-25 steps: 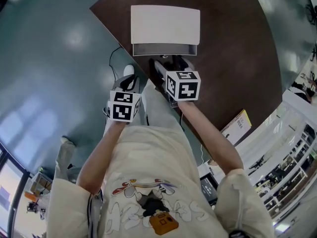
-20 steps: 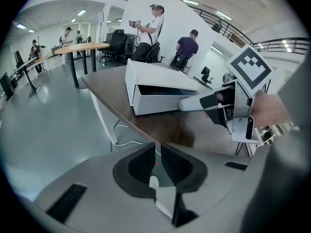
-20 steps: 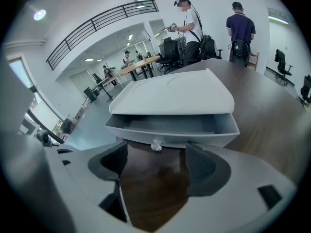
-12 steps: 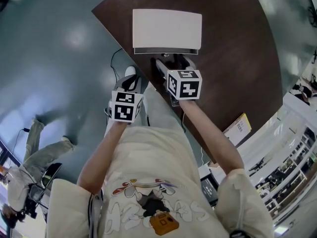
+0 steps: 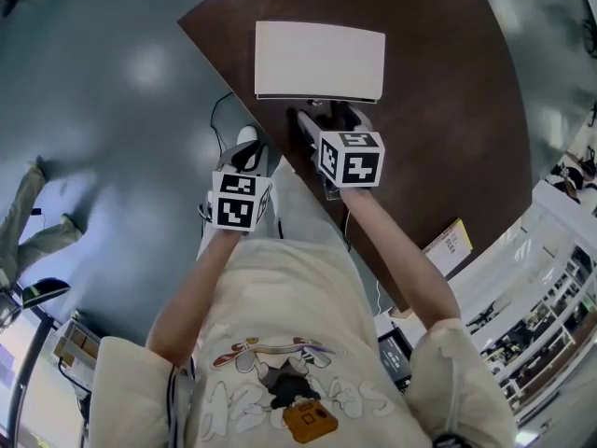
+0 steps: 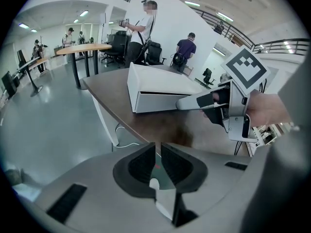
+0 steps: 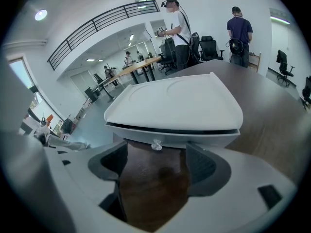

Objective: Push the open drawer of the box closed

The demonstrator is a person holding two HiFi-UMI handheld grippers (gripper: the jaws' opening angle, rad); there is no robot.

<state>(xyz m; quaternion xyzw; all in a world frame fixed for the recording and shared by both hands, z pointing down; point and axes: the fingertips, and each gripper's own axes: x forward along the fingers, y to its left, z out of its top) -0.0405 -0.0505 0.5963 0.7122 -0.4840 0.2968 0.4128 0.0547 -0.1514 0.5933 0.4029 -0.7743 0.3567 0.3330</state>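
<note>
A white box [image 5: 320, 59] lies on the dark brown table [image 5: 448, 110]. Its drawer front [image 7: 194, 140] sticks out only a little, with a dark slit under the lid and a small clear knob [image 7: 156, 145] at its middle. My right gripper [image 5: 326, 115] is open, its two fingers set against the drawer front on either side of the knob. From the left gripper view, a right fingertip [image 6: 187, 102] touches the box [image 6: 155, 86]. My left gripper [image 5: 244, 155] hangs over the floor, left of the table's edge, shut with nothing in it.
The table's near edge [image 6: 112, 115] runs just ahead of my left gripper. A cable [image 5: 216, 110] trails on the floor below it. People [image 6: 143, 28] stand beyond the table among desks and chairs. A yellow-and-white box [image 5: 448, 241] sits by the right edge.
My right gripper has moved forward against the drawer, and the drawer has slid into the box, so less of it shows. My left gripper has barely moved.
</note>
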